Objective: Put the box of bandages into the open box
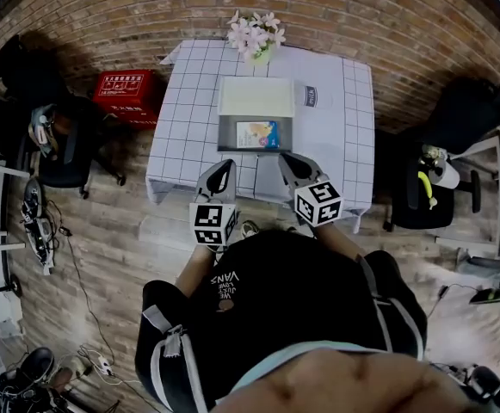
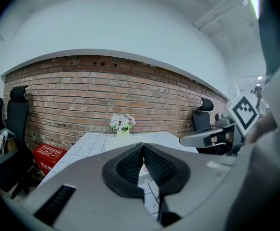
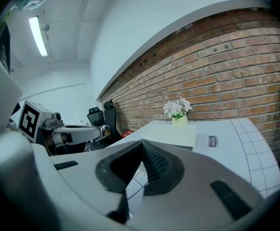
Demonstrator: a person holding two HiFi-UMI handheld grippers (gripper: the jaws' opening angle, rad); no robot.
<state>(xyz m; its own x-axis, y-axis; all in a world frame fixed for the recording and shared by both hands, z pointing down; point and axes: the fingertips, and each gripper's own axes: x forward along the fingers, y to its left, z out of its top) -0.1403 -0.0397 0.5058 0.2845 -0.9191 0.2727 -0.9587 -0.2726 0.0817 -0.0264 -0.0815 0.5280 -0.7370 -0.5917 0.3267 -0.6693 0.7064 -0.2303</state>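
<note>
Brick wall [image 1: 318, 7] backs a table [image 1: 353, 127] under a white checked cloth, where the box of bandages [image 1: 257, 133] lies inside the open box [image 1: 229, 133], with a pale lid [image 1: 256, 95] just behind it, toward the flowers [image 1: 254, 34]. At the table's near edge, the left gripper [image 1: 226, 167] and the right gripper [image 1: 284, 158] each have their jaws pressed together on nothing (pads meeting at the tips), both near that box but apart from it.

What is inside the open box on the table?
A small blue-and-white box, apparently the bandages, lies flat on the grey floor of the open box, right of middle. The rest of the floor looks bare. Anything beneath it is covered.
</note>
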